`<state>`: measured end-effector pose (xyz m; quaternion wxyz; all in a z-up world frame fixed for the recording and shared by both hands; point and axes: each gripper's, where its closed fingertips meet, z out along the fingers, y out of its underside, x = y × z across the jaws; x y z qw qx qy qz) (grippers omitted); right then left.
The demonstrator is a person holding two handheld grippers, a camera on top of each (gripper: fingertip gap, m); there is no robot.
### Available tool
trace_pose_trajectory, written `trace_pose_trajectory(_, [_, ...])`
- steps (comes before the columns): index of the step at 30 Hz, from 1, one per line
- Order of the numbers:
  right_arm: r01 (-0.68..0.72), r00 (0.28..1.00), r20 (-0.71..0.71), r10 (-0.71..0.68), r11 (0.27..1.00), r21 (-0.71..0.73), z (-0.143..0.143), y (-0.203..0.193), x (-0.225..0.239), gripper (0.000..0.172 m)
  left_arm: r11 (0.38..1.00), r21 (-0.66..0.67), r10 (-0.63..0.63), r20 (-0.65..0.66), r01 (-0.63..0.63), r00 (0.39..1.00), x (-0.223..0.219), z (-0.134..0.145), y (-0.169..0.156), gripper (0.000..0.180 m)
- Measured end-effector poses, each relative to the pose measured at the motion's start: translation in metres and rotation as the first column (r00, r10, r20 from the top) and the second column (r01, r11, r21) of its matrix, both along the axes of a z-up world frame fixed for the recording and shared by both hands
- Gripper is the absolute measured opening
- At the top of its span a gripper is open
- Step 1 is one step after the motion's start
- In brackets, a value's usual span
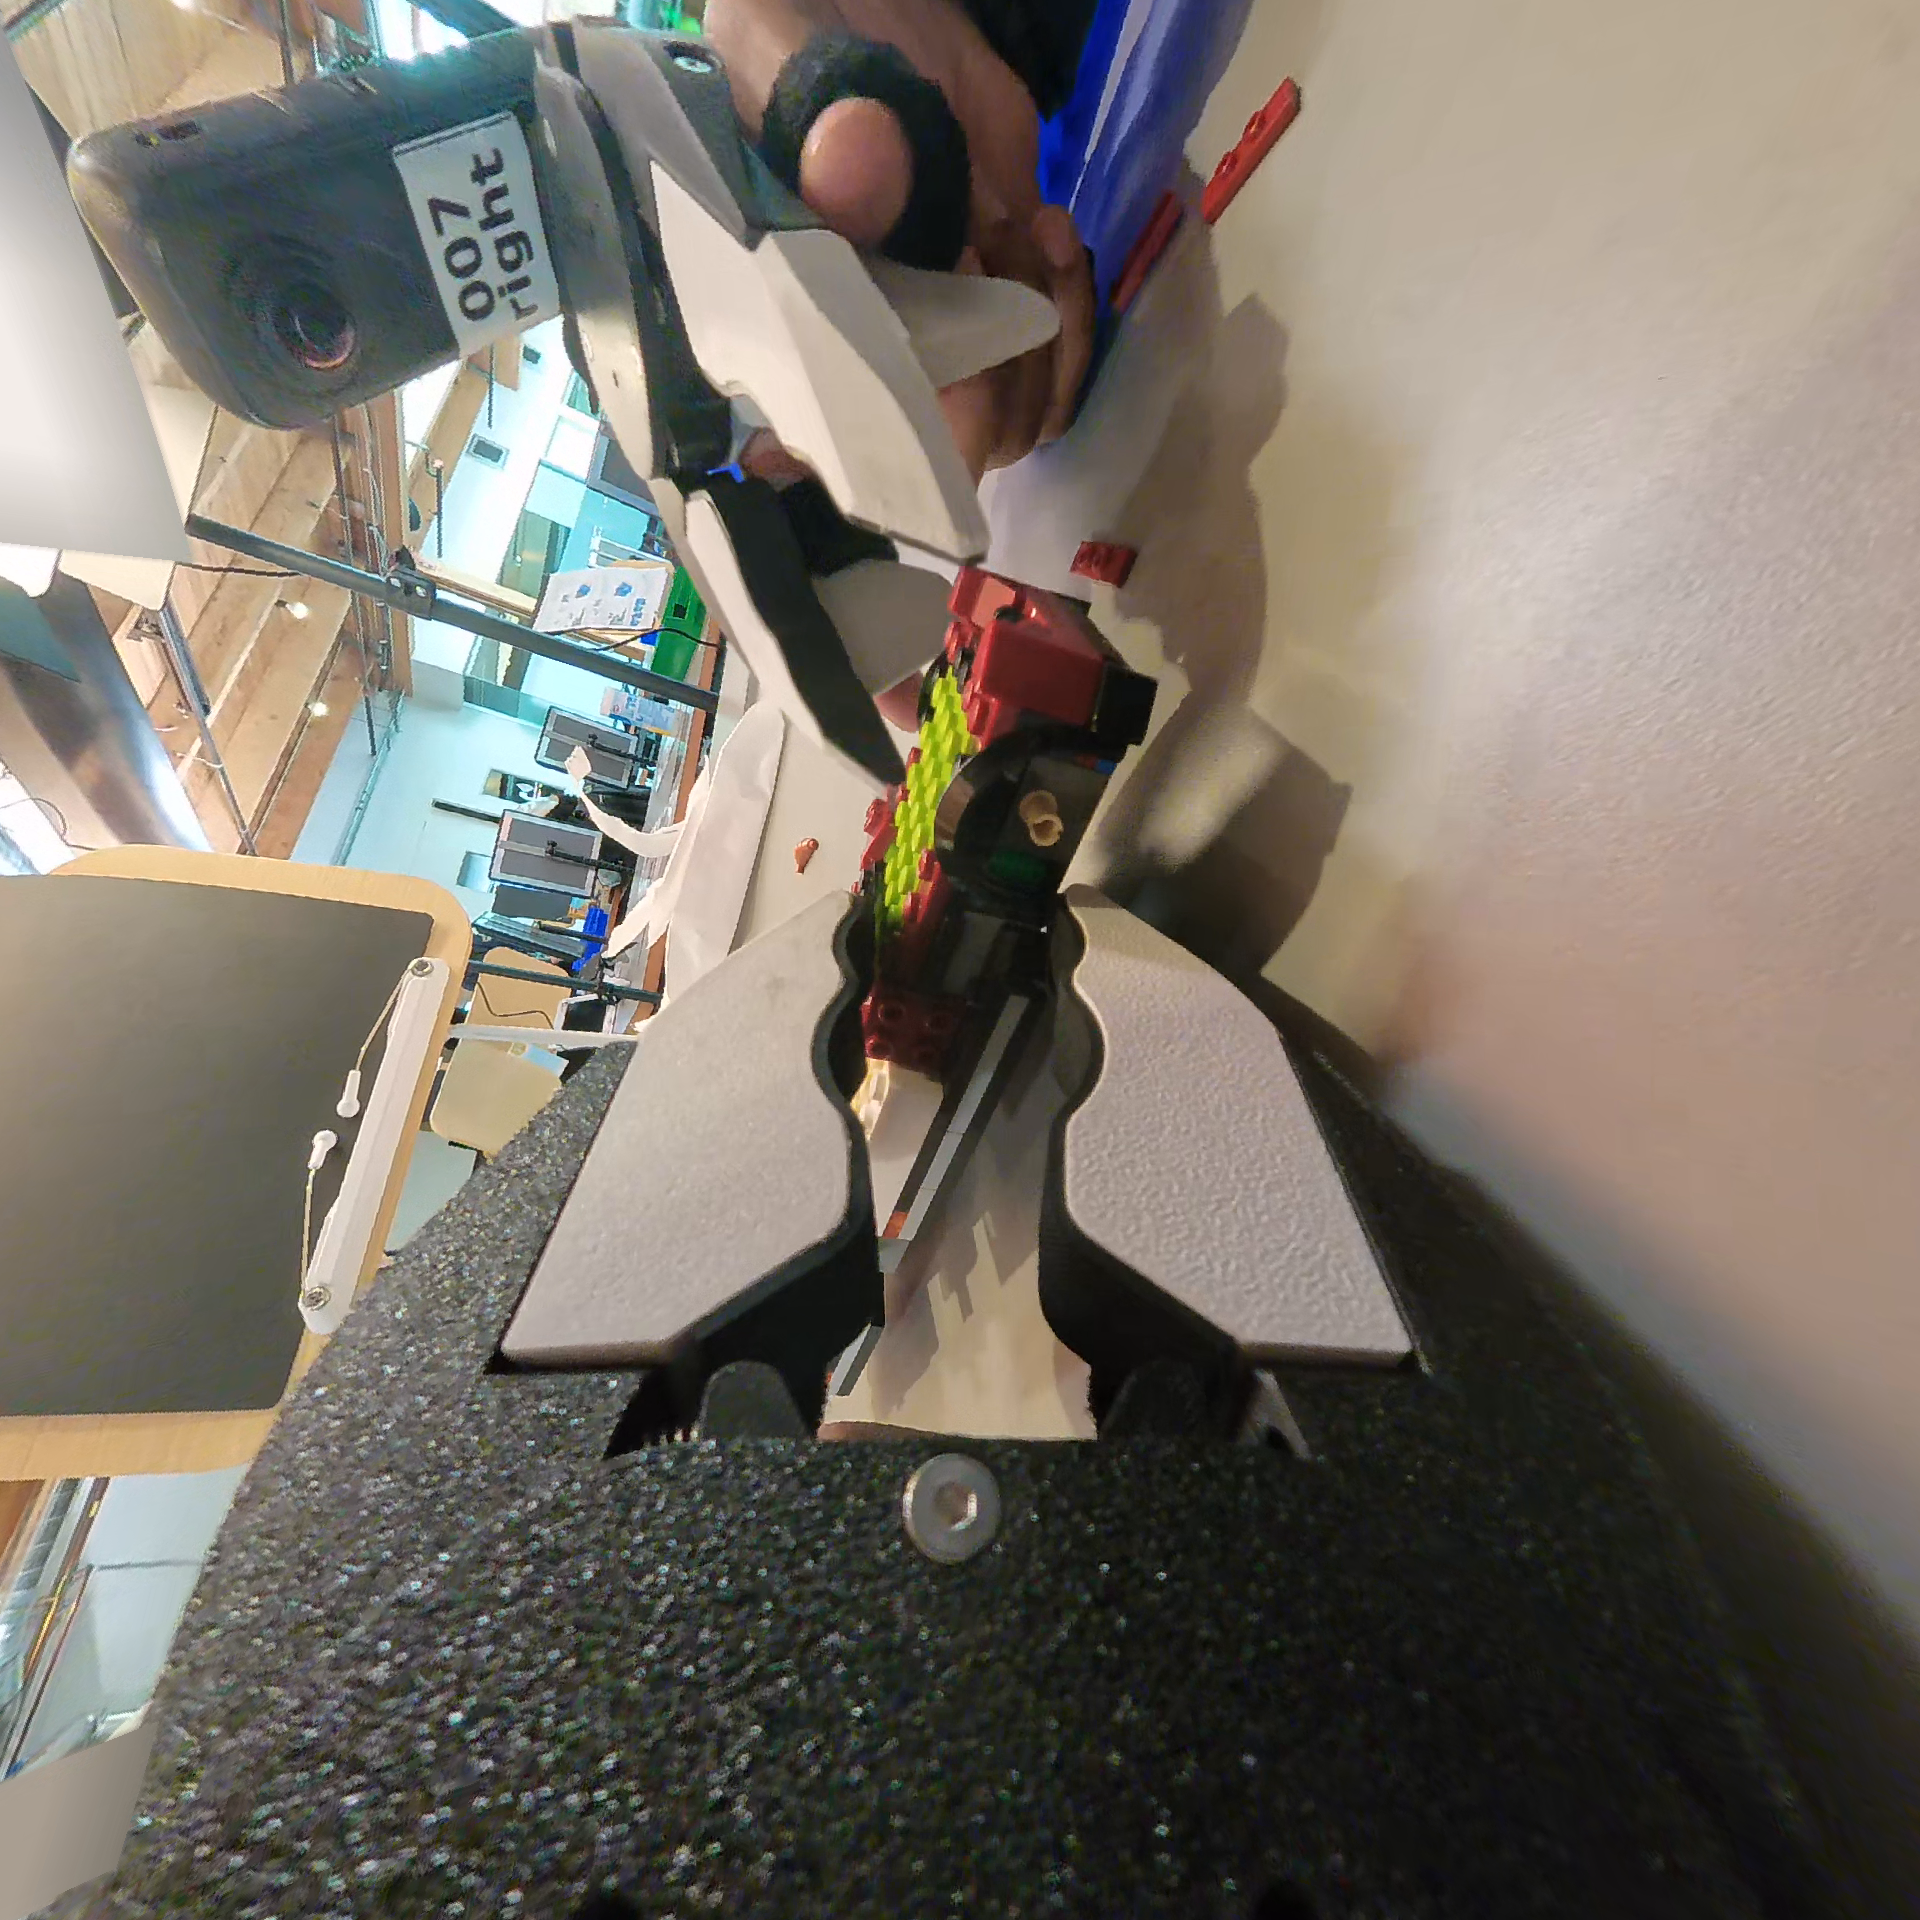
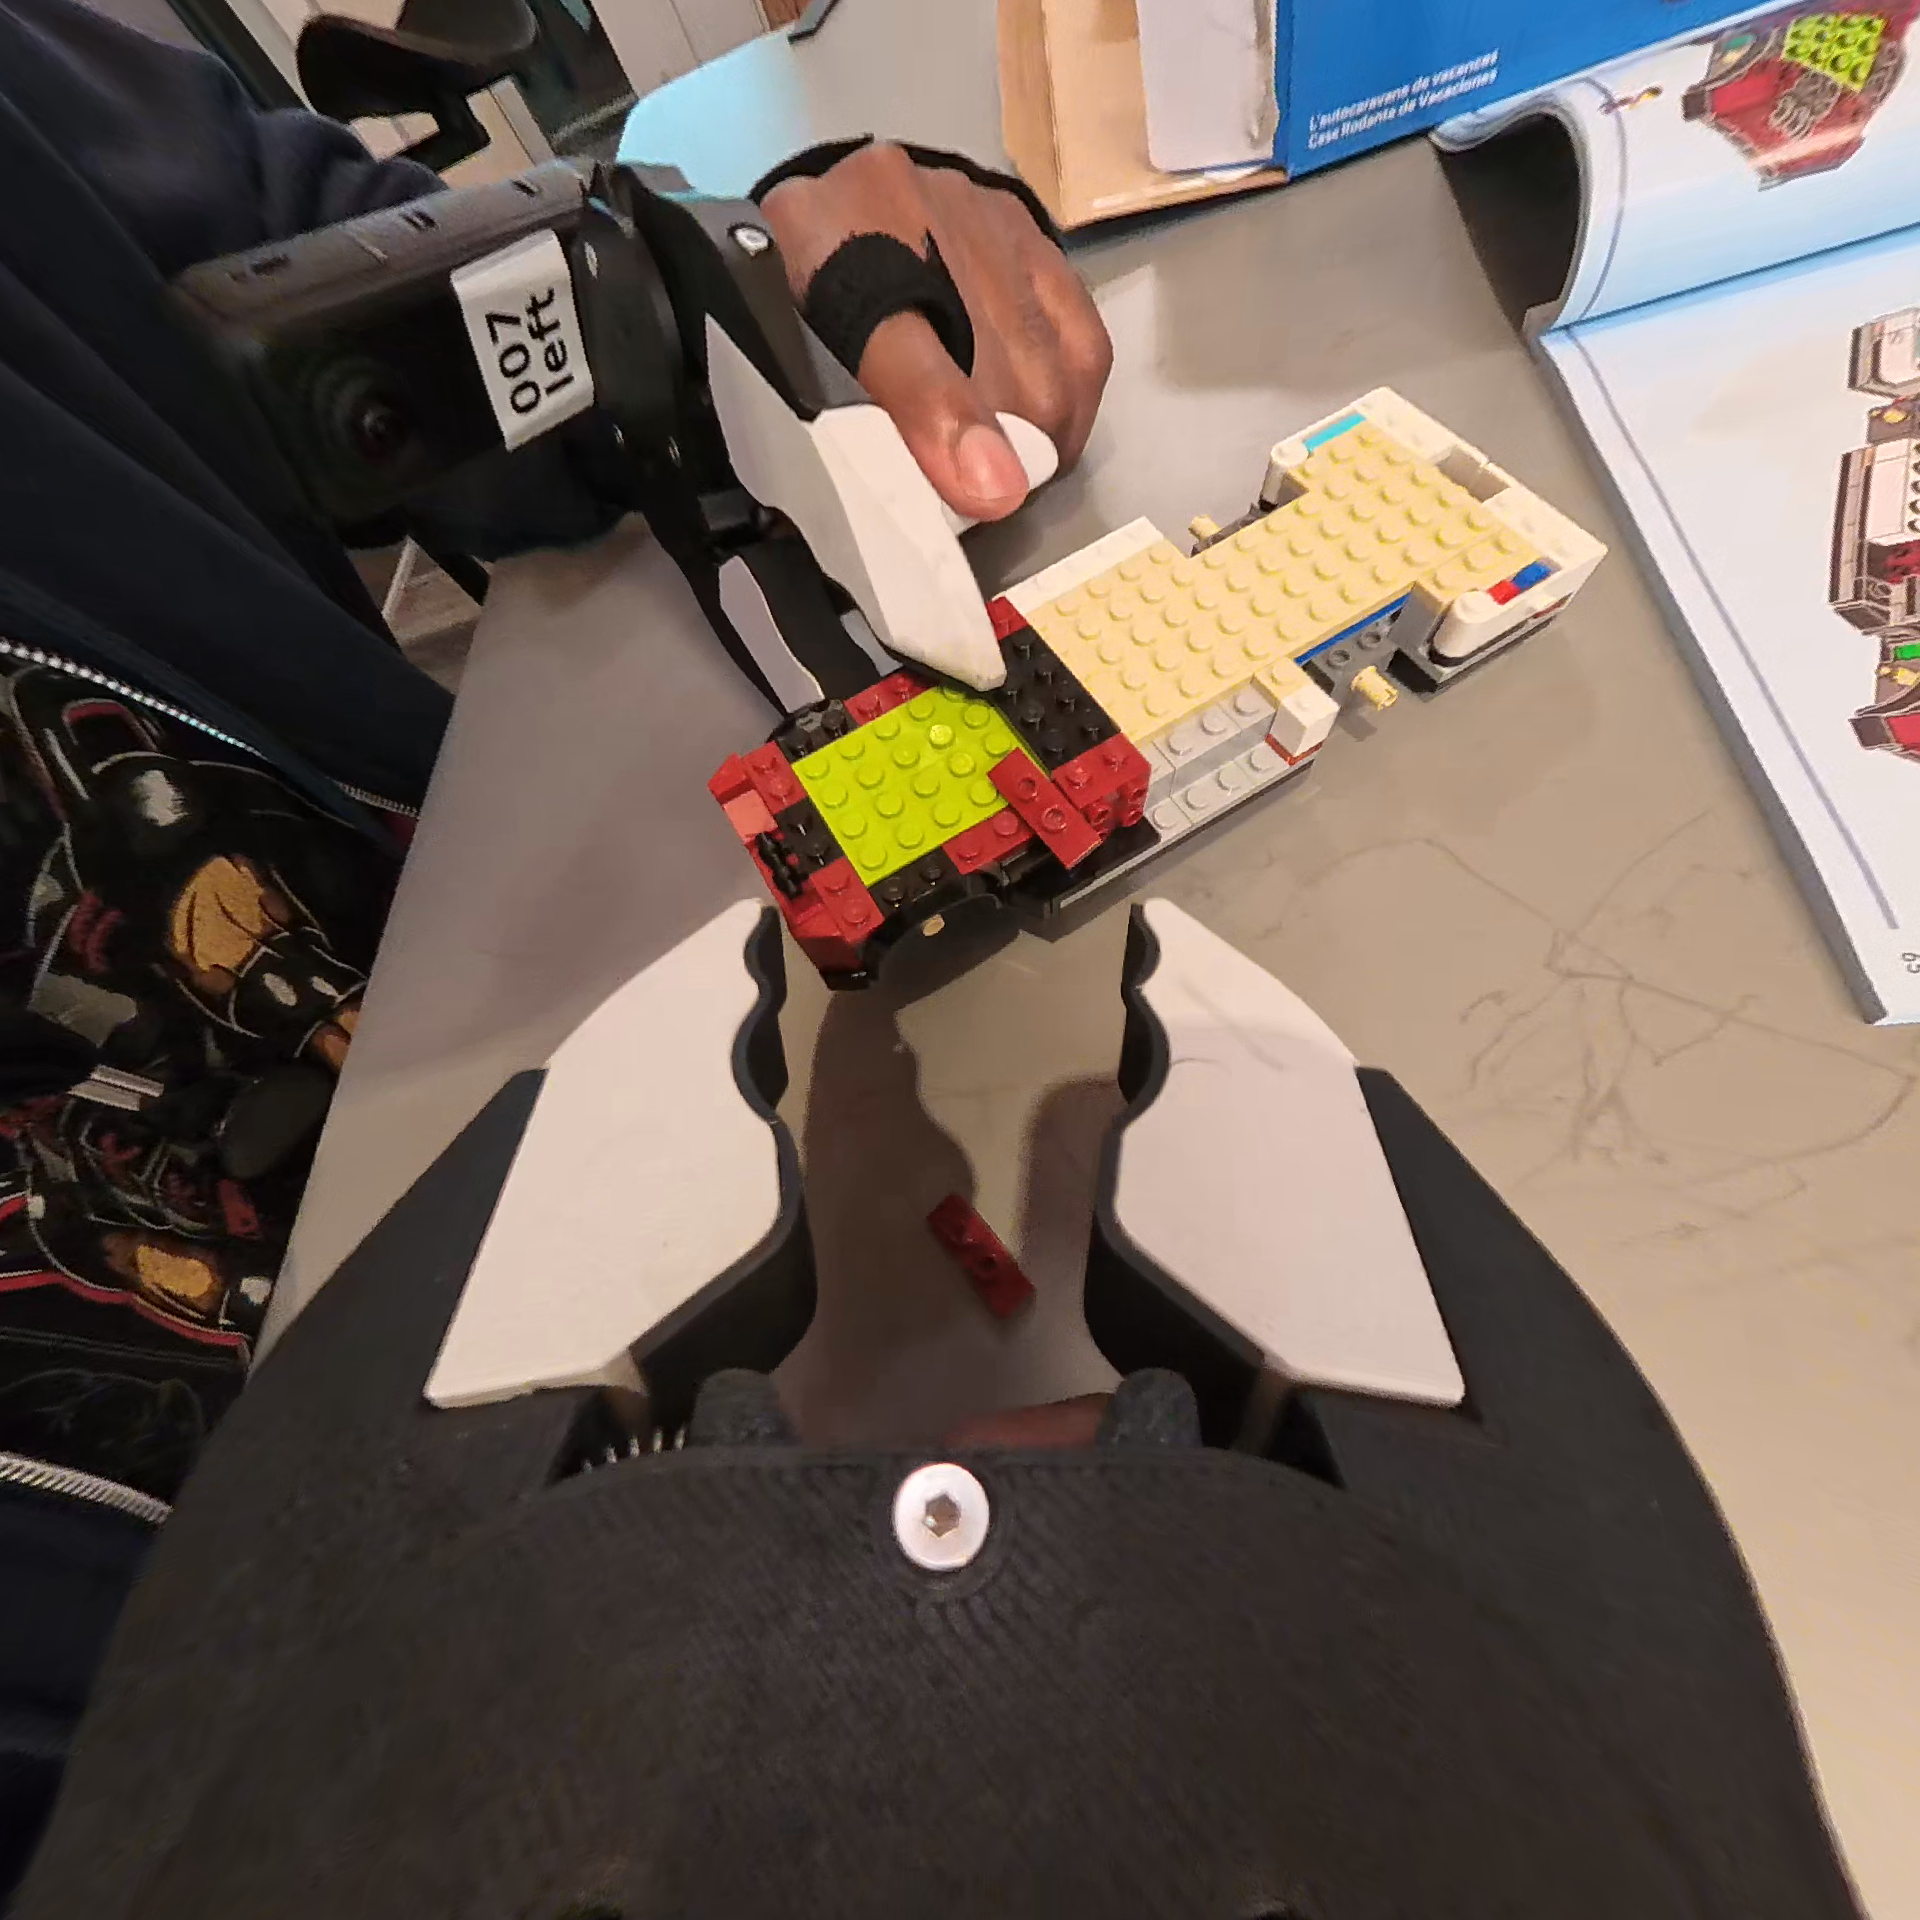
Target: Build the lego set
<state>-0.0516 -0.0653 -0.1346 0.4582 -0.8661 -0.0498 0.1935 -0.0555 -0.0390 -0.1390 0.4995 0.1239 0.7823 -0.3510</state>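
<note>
While your left gripper (image 1: 961,935) has its fingers closed on the brick-built model (image 2: 935,800), pinching the dark red, lime-topped front end from both sides, much of that grip stays hard to read: in the left wrist view the model is seen edge-on, squeezed between the two pale finger plates, and its lower part is lost in the dark throat between them. From the right wrist view you see only one white finger (image 2: 914,582) of that gripper lying over the far edge of the lime plate; the other finger is hidden behind the model. Your right gripper (image 2: 945,956) has its fingers spread wide and bare, hanging just short of the model's near black corner without touching it. The model lies on the grey desk (image 2: 1455,1039), its cream-studded rear section (image 2: 1278,582) stretching away toward the open instruction booklet (image 2: 1714,468), which is cut off at the picture's right edge. A loose dark red plate (image 2: 982,1252) lies on the desk between the right gripper's fingers, partly in their shadow. The blue box (image 2: 1455,73) at the top is cropped, and a cardboard piece (image 2: 1070,114) beside it is only partly in view. Your hand (image 2: 956,312) on the left gripper wears a black strap. In the left wrist view the room behind is tilted and too blurred to make out.
</note>
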Motion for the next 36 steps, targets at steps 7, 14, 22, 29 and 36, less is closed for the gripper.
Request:
trace_pose_trajectory(7, [-0.048, 0.997, 0.065, 0.047, 0.999, 0.014, 0.0, 0.001, -0.013, 0.065, 1.0, -0.002, -0.001, -0.005, 0.001, 1.0, 0.0, 0.0, 0.0, 0.033])
trace_pose_trajectory(14, [-0.044, 0.994, 0.107, 0.04, 0.998, 0.036, 0.003, 0.003, -0.014, 0.066, 1.0, -0.003, 0.001, -0.007, -0.001, 1.0, 0.0, 0.0, 0.0, 0.033])
trace_pose_trajectory(22, [-0.049, 0.989, 0.145, 0.038, 0.996, 0.068, 0.006, 0.006, -0.017, 0.065, 1.0, -0.004, 0.001, -0.007, -0.001, 1.0, 0.0, 0.0, 0.0, 0.033])
trace_pose_trajectory(29, [-0.067, 0.98, 0.194, 0.052, 0.995, 0.069, 0.003, 0.007, -0.019, 0.065, 1.0, -0.006, 0.0, -0.008, 0.0, 1.0, 0.0, 0.0, 0.0, 0.033])
trace_pose_trajectory(36, [-0.08, 0.949, 0.313, 0.043, 0.991, 0.106, 0.004, 0.006, -0.013, 0.064, 1.0, -0.01, 0.002, -0.01, -0.002, 1.0, 0.0, 0.0, 0.001, 0.033])
